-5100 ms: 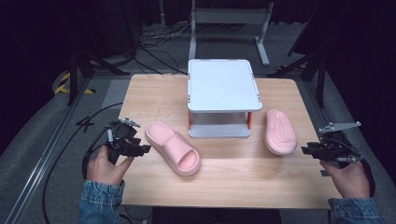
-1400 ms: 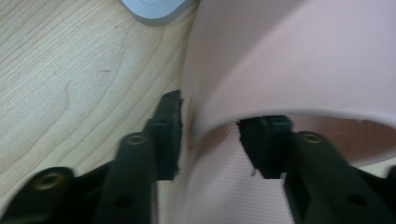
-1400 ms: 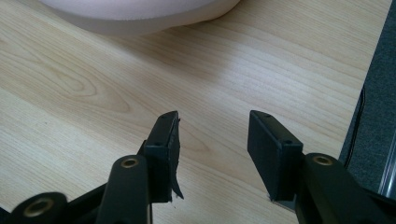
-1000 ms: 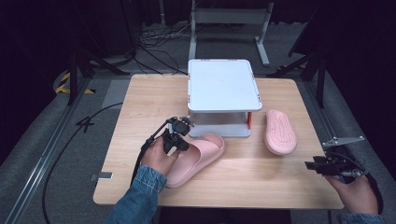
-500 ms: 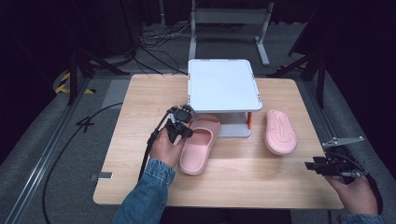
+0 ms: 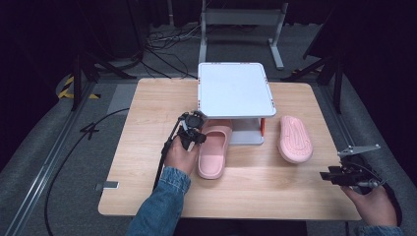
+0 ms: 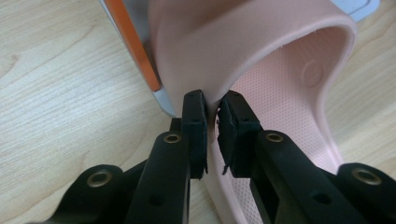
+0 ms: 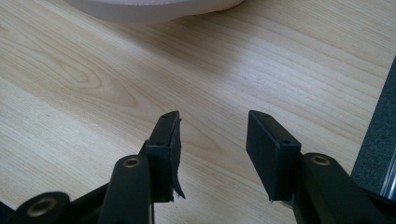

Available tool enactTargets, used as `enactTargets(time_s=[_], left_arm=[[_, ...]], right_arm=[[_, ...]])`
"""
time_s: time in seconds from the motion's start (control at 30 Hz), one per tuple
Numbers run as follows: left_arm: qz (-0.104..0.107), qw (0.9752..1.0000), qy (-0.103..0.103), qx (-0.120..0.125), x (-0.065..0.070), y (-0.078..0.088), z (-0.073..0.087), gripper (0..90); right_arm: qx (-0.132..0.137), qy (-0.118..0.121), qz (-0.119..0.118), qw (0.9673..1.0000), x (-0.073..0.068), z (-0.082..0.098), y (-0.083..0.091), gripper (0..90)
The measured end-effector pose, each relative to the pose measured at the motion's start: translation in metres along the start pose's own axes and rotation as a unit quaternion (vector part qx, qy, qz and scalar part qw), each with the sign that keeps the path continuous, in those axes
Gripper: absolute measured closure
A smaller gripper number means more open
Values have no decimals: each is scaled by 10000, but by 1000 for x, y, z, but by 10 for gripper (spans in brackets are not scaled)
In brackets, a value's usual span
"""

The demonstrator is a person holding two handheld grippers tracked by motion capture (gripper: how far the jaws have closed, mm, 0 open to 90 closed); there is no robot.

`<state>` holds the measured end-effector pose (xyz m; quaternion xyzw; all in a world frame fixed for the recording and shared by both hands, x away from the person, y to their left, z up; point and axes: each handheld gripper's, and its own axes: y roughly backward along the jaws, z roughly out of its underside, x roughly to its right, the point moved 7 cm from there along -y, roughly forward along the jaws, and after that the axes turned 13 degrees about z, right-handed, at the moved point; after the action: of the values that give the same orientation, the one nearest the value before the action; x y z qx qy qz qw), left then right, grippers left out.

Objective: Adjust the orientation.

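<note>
Your left claw [image 7: 212, 119] grips pink rubber slipper's strap [image 7: 261, 44], toe under white shelf [image 6: 235, 88]; second pink slipper [image 6: 294, 139] waits; right claw [image 8: 212, 154] open, empty.

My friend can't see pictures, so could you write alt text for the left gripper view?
Two black jaws pinch the edge of the strap of a pink slipper, seen close up. The slipper's toe end lies against the orange-and-white leg of a small rack, all on a light wooden table.
</note>
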<state>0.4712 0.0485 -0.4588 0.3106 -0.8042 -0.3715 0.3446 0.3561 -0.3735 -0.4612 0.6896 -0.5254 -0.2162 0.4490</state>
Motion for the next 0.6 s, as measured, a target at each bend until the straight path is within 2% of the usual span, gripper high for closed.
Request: enactTargets(time_s=[0.03, 0.07, 0.13, 0.17, 0.27, 0.33, 0.43, 0.47, 0.6], left_arm=[[71, 10000, -1, -8, 1, 1, 0, 795], [80, 10000, 18, 15, 2, 2, 0, 745], [-25, 9999, -108, 56, 1, 6, 0, 613], [31, 9999, -147, 10, 2, 10, 3, 554], [78, 9998, -160, -39, 3, 16, 7, 538], [128, 9997, -141, -134, 5, 26, 16, 517], [126, 9987, -408, -287, 11, 39, 25, 505], [126, 9987, -408, -287, 11, 39, 25, 501], [205, 9956, -631, -657, 21, 44, 43, 511]], right_arm=[[0, 0, 0, 10000, 0, 0, 0, 551], [-6, -12, 6, 10000, 0, 0, 0, 549], [12, 7, 4, 10000, 0, -1, 1, 548], [13, 7, -7, 10000, -1, -2, 1, 543], [27, 28, -11, 10000, -1, -4, 0, 540], [12, 50, -25, 10000, -2, -5, -1, 539], [20, 82, -24, 10000, -3, -7, -1, 538], [20, 82, -24, 10000, -3, -7, -1, 538], [48, 136, -41, 9999, -4, -9, -2, 536]])
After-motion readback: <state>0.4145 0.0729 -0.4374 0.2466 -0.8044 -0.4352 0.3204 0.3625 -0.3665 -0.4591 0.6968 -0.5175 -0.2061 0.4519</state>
